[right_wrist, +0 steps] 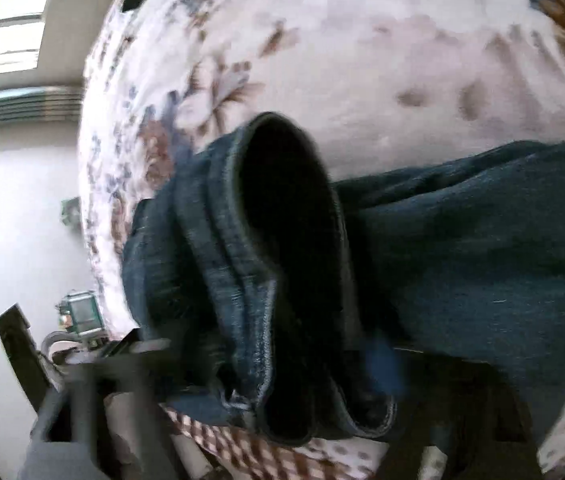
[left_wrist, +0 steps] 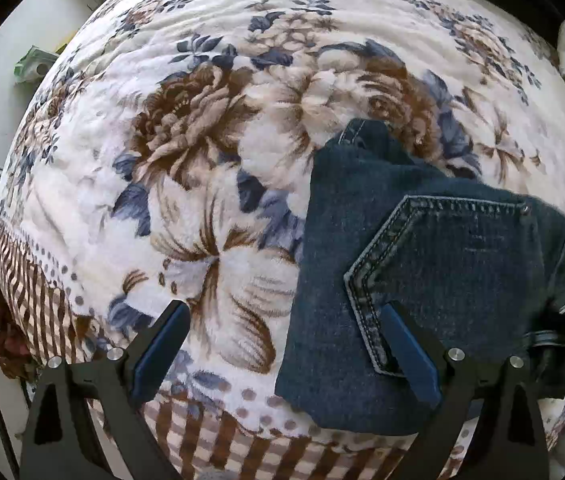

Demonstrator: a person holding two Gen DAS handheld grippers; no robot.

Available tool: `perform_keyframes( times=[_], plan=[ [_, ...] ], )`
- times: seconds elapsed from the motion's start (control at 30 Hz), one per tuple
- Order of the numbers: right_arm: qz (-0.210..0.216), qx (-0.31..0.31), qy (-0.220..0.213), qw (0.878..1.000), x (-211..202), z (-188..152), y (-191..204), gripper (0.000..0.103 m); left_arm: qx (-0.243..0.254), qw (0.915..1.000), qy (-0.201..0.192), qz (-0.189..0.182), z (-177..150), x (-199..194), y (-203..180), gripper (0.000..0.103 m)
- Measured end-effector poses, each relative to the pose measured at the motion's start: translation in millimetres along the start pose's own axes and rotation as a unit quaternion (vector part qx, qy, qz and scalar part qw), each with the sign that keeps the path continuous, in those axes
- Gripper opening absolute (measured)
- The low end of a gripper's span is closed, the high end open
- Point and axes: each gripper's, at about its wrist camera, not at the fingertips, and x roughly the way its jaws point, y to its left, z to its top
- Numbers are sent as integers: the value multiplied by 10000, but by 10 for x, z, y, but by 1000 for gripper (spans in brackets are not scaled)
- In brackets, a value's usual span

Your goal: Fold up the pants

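Dark blue jeans (left_wrist: 442, 280) lie folded on a floral fleece blanket (left_wrist: 202, 120), back pocket (left_wrist: 462, 248) up, close to the blanket's checked front border. My left gripper (left_wrist: 286, 356) points down at them and stands open. Its right finger (left_wrist: 406, 352) is over the pocket's corner, its left finger (left_wrist: 162, 348) over bare blanket, and the jeans' left edge lies between them. In the blurred right wrist view, the jeans' waistband (right_wrist: 242, 260) bulges up between the fingers of my right gripper (right_wrist: 266, 356), which looks shut on that denim fold. A blue pad (right_wrist: 382, 360) shows against the cloth.
The blanket's front edge (left_wrist: 242, 440) drops off just below the jeans. On the pale floor to the left are green objects (left_wrist: 34, 66) and a dark red cloth (left_wrist: 6, 340). A bright window (right_wrist: 2, 20) and a green item (right_wrist: 78, 308) show past the bed's side.
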Motion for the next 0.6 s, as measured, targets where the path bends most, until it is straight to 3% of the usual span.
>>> perform_keyframes(
  times=[0.1, 0.2, 0.33, 0.4, 0.47, 0.6],
  plan=[
    [-205, -92, -310, 9993, -126, -77, 156, 21, -81, 9998, 51, -181, 31, -44, 43, 97],
    [-240, 136, -631, 9976, -437, -180, 177, 19, -295, 9985, -12, -468, 94, -165, 159, 97],
    [-757, 334, -1331, 9876, -1065, -314, -23, 19, -496, 9942, -176, -938, 190, -323, 281, 97],
    [-1242, 409, -1663, 9774, -1359, -352, -178, 19, -579, 9909, -143, -1205, 248, -335, 294, 97],
    [-1694, 564, -1777, 9678, -1534, -363, -401, 18, -540, 9900, -96, -1299, 317, -291, 206, 100],
    [-1951, 991, -1613, 9623, -1485, -311, -879, 19, -350, 9869, 15, -1577, 453, -121, -81, 100]
  ],
)
